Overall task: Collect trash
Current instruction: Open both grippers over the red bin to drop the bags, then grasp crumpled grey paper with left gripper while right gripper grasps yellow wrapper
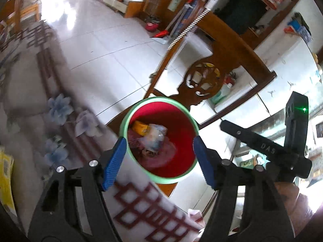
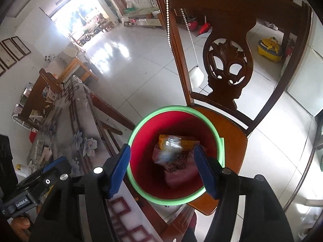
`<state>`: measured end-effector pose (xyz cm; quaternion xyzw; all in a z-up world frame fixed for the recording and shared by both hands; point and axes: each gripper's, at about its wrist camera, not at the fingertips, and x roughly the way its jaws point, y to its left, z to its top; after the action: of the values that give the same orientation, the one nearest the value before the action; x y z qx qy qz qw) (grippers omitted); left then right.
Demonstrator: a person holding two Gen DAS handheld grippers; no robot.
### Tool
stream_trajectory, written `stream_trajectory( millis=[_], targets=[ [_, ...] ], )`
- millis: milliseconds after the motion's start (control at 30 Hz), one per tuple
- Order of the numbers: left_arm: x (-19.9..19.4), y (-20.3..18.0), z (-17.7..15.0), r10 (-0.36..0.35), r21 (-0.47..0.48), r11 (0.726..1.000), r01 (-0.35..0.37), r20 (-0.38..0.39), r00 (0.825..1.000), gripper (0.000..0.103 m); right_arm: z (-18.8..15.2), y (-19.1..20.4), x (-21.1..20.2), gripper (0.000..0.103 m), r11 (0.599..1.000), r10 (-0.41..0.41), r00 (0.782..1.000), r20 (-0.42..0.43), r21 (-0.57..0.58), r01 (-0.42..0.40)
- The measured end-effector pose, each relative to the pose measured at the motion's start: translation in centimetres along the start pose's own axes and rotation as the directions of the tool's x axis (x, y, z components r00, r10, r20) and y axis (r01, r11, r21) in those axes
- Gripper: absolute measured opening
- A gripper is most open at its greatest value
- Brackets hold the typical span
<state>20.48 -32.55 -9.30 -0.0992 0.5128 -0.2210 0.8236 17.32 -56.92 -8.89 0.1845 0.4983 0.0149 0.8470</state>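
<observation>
A red bin with a green rim [image 1: 182, 109] stands on a wooden chair seat; it also shows in the right wrist view [image 2: 219, 139]. Inside lie a yellow packet [image 1: 140, 127], a clear wrapper [image 1: 156, 136] and pinkish scraps; the right wrist view shows the yellow packet [image 2: 188, 141] and a blurred clear wrapper [image 2: 170, 148] above the scraps. My left gripper [image 1: 159, 160] is open and empty above the bin. My right gripper [image 2: 163, 171] is open and empty above the bin. The right gripper's body [image 1: 282, 141] shows in the left wrist view.
The wooden chair [image 2: 228, 64] with a carved back stands behind the bin. A table with a flowered, red-lattice cloth [image 1: 40, 100] runs to the left, bearing a yellow packet [image 1: 6, 179] at its edge. White tiled floor [image 2: 131, 64] lies beyond.
</observation>
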Motion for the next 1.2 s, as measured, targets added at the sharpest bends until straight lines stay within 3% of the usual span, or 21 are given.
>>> stream_trajectory(
  millis=[100, 200, 300, 400, 433, 500, 533, 600, 667, 800, 900, 967, 1200],
  targets=[
    [-1.1, 2.4, -0.7, 0.035, -0.063, 0.997, -0.034, 0.010, 0.999, 0.067, -0.1, 0.4, 0.6, 0.064, 1.000, 0.011, 1.000, -0.016, 0.002, -0.011],
    [-3.0, 5.4, -1.5, 0.128, -0.092, 0.988, -0.124, 0.037, 0.991, 0.069, -0.5, 1.4, 1.1, 0.064, 1.000, 0.022, 0.999, -0.039, -0.014, -0.022],
    [-5.6, 10.1, -2.2, 0.269, -0.152, 0.954, -0.257, 0.069, 0.961, 0.075, -0.9, 2.3, 1.4, 0.064, 0.999, 0.027, 0.998, -0.050, -0.026, -0.028],
    [-9.1, 16.4, -3.3, 0.415, -0.299, 0.877, -0.377, 0.074, 0.907, 0.076, -1.4, 3.0, 1.6, 0.065, 0.999, 0.032, 0.998, -0.058, -0.033, -0.034],
    [-10.8, 19.1, -4.0, 0.465, -0.375, 0.834, -0.405, 0.081, 0.882, 0.077, -1.8, 3.4, 1.6, 0.065, 0.999, 0.034, 0.997, -0.062, -0.036, -0.036],
    [-13.0, 22.6, -5.2, 0.521, -0.487, 0.766, -0.420, 0.086, 0.849, 0.078, -2.3, 4.0, 1.7, 0.065, 0.998, 0.037, 0.997, -0.072, -0.038, -0.040],
    [-14.0, 24.6, -5.9, 0.536, -0.548, 0.729, -0.410, 0.084, 0.840, 0.078, -2.5, 4.3, 1.8, 0.065, 0.998, 0.039, 0.996, -0.076, -0.039, -0.042],
    [-14.7, 27.4, -6.5, 0.529, -0.602, 0.696, -0.391, 0.062, 0.846, 0.078, -3.3, 5.2, 1.9, 0.065, 0.998, 0.041, 0.996, -0.085, -0.048, -0.045],
    [-14.5, 28.4, -6.4, 0.520, -0.596, 0.702, -0.390, 0.055, 0.853, 0.078, -3.9, 6.2, 1.7, 0.065, 0.997, 0.043, 0.995, -0.088, -0.059, -0.048],
    [-14.2, 30.3, -5.4, 0.492, -0.560, 0.741, -0.372, 0.075, 0.867, 0.077, -5.4, 8.6, 1.1, 0.065, 0.995, 0.043, 0.996, -0.084, -0.086, -0.050],
    [-13.0, 31.4, -5.1, 0.461, -0.547, 0.750, -0.371, 0.030, 0.887, 0.057, -6.6, 10.3, 0.7, 0.065, 0.994, 0.043, 0.996, -0.084, -0.101, -0.051],
    [-13.6, 31.7, -5.5, 0.436, -0.538, 0.767, -0.349, 0.037, 0.899, 0.054, -7.3, 11.4, 0.5, 0.065, 0.992, 0.044, 0.995, -0.085, -0.113, -0.053],
    [-20.0, 29.0, -8.6, 0.422, -0.438, 0.840, -0.321, 0.156, 0.893, 0.052, -9.8, 17.0, 0.9, 0.065, 0.983, 0.063, 0.993, -0.104, -0.168, -0.080]
  ],
)
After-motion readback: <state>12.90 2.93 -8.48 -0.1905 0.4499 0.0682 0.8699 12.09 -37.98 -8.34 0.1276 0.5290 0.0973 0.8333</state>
